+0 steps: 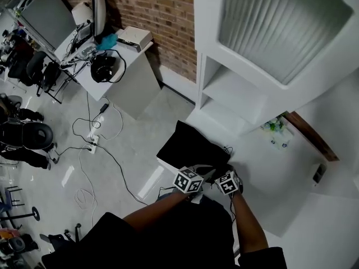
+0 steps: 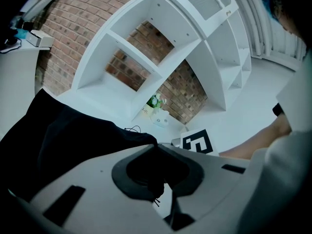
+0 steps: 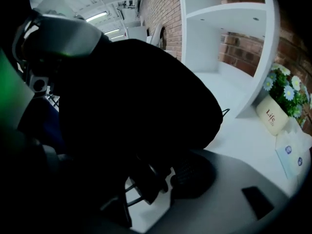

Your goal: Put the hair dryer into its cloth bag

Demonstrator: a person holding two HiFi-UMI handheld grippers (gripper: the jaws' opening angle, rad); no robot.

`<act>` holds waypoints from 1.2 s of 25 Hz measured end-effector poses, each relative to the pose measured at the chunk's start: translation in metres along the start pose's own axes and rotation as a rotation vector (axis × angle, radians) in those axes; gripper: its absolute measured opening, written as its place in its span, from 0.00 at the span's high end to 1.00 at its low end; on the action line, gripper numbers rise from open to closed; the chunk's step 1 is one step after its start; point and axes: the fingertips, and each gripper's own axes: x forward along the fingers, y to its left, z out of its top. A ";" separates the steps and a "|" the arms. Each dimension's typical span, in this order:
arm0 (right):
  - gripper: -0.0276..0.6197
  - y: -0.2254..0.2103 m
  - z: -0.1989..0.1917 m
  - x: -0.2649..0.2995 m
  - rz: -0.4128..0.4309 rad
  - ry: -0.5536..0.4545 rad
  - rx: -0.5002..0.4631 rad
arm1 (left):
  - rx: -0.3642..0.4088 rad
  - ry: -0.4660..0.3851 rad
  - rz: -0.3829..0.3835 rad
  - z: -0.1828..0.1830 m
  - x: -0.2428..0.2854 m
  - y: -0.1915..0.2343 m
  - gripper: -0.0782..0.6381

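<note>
The black cloth bag (image 1: 193, 145) lies on the white table (image 1: 291, 206), just ahead of both grippers. My left gripper (image 1: 201, 172) is shut on the bag's near edge (image 2: 97, 135), with black cloth pinched between its pads (image 2: 157, 147). My right gripper (image 1: 225, 171) is close beside it on the right, its marker cube (image 2: 197, 141) showing. In the right gripper view the bulging bag (image 3: 136, 96) fills the frame. Dark cloth lies between the jaws of the right gripper (image 3: 156, 177), and a sliver of table separates it from the right pad (image 3: 195, 174). A thin black cord (image 3: 224, 112) pokes out beyond the bag. The hair dryer itself is hidden.
A white shelf unit (image 1: 263, 49) rises behind the table against a brick wall (image 1: 162, 10). A flower pot (image 3: 280, 108) and a tissue pack (image 3: 292, 155) stand at the right. On the floor at left are cables (image 1: 92, 144) and a desk with headphones (image 1: 106, 66).
</note>
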 end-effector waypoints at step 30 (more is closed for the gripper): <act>0.69 -0.002 0.011 -0.024 -0.011 -0.123 0.078 | 0.040 0.036 -0.048 -0.009 0.008 -0.017 0.84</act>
